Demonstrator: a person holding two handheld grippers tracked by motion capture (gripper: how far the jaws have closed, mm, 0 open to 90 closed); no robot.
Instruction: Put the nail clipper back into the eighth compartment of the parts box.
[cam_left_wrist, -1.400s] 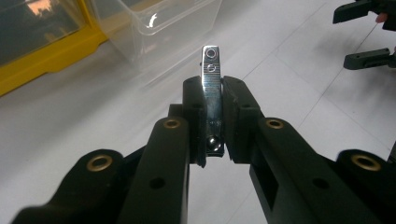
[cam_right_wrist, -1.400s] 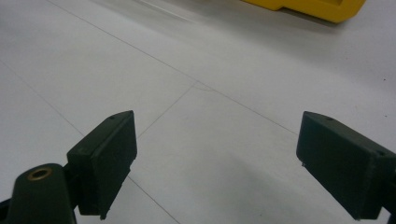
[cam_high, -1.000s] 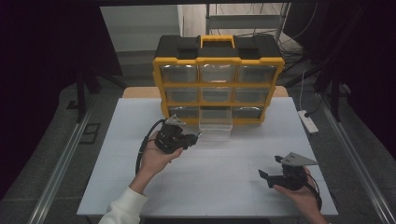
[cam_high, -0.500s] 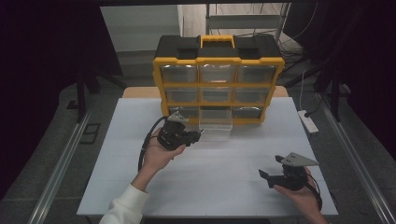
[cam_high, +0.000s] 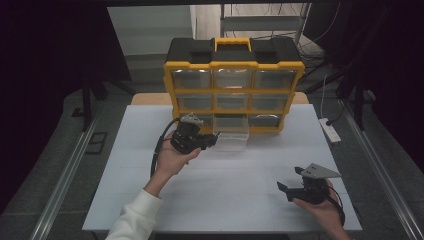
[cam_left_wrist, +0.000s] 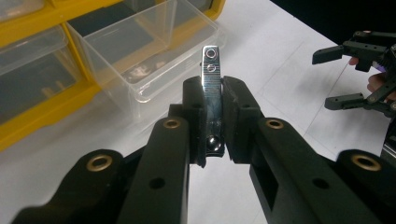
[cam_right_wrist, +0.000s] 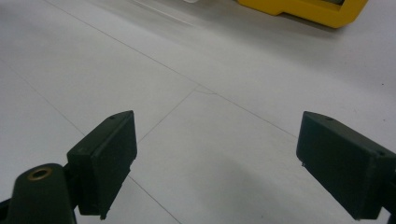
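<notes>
A chrome metal clip (cam_left_wrist: 211, 88) stands upright, clamped between the pads of the left gripper (cam_left_wrist: 212, 100), just short of the clear drawer (cam_left_wrist: 144, 51) pulled out of the yellow organizer (cam_high: 233, 82). The right gripper (cam_right_wrist: 217, 163) hovers with jaws spread wide, holding nothing, over bare white tabletop (cam_high: 240, 200) near its front edge, well apart.

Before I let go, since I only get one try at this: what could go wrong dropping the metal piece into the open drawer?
1. The left gripper pinches the shiny metal strip short of the clear drawer; released here, it would likely miss.
2. The drawer juts out of the yellow organizer; a bump could push it back in.
</notes>
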